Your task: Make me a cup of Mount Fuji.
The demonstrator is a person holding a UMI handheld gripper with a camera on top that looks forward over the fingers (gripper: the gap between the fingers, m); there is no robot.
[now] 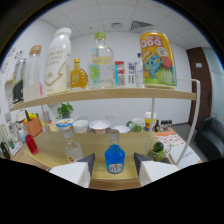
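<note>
Bottle (114, 159) of blue liquid, clear cap, lower centre on worktop (50, 145) | gripper (114, 170) wide apart, bottle between fingers, untouched

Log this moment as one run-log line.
gripper: open | blue bottle: on counter between fingers, not gripped | clear bottle: beside it | limes: in glass bowl

Two-finger gripper (112, 167) with a black body. Fitted with pale, wedge-shaped fingers (75, 172) with dark inner faces. Carries no visible markings, cables or screws.
</note>
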